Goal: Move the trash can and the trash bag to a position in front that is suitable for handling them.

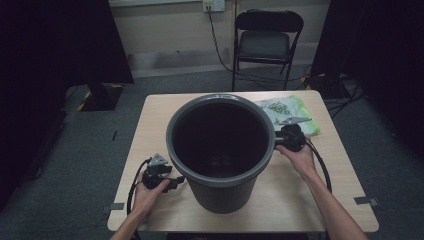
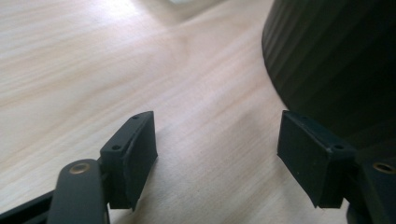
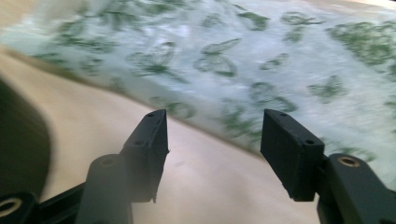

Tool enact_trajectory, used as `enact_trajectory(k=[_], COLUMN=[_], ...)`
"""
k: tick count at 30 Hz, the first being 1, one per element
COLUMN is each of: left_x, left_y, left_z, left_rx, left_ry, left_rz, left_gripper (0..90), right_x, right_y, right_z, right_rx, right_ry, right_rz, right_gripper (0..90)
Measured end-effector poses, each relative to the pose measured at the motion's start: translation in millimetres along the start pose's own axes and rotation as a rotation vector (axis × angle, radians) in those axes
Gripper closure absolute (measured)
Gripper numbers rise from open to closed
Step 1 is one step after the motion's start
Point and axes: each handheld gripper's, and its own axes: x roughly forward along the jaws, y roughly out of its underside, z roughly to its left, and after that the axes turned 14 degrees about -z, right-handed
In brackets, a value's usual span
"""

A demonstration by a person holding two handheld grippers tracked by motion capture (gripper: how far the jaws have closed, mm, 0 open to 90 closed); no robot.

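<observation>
A large dark grey ribbed bin (image 1: 171, 145) stands upright in the middle of the wooden table (image 1: 150, 120). Low beside its left wall, my left gripper (image 1: 176, 181) is open with only bare tabletop between its jaws; in the left gripper view (image 2: 217, 140) the bin wall (image 2: 336, 60) rises just to the right. My right gripper (image 1: 286, 130) is at the bin's right side, level with the rim. It is open and empty (image 3: 217, 135). It faces a clear plastic bag with a green butterfly print (image 3: 261, 56) that lies at the table's far right (image 1: 300, 107).
The bin's dark wall (image 3: 18, 140) edges the left of the right gripper view. A black folding chair (image 1: 267, 40) stands behind the table, with cables on the floor near it. Dark curtains hang on both sides of the room.
</observation>
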Motion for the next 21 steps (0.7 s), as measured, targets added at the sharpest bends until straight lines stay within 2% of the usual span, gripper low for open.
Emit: enact_trajectory(k=[3, 5, 6, 8, 15, 19, 21], left_x=[2.1, 4.2, 5.0, 5.6, 6.3, 7.1, 7.6], left_y=[1.7, 4.1, 4.3, 4.2, 4.1, 3.6, 3.7], left_z=[-4.6, -8.4, -10.6, -11.1, -11.4, -11.4, -11.6], left_rx=[0.031, 0.069, 0.074, 0.069, 0.071, 0.067, 0.063], left_ry=[-0.034, -0.059, -0.069, -0.069, -0.079, -0.092, -0.094], left_rz=[-0.013, -0.024, -0.021, -0.022, -0.021, -0.018, -0.022], left_gripper=[27.7, 26.7, 25.6, 24.3, 23.3, 21.2, 20.9], right_x=[12.7, 19.8, 22.1, 27.3, 40.0, 43.0, 40.5], right_y=[-0.9, -0.6, -0.1, 2.3, 9.2, 21.7, 25.5], right_z=[-17.7, -26.5, -29.0, -35.5, -52.6, -58.5, -59.4], right_rx=[-0.003, -0.013, -0.020, -0.019, 0.006, 0.041, 0.071], right_ry=[0.025, 0.053, 0.070, 0.096, 0.124, 0.110, 0.103], right_rz=[0.011, 0.016, 0.013, 0.017, 0.058, 0.102, 0.082], right_gripper=[51.6, 54.4, 54.7, 54.7, 53.7, 53.4, 53.6])
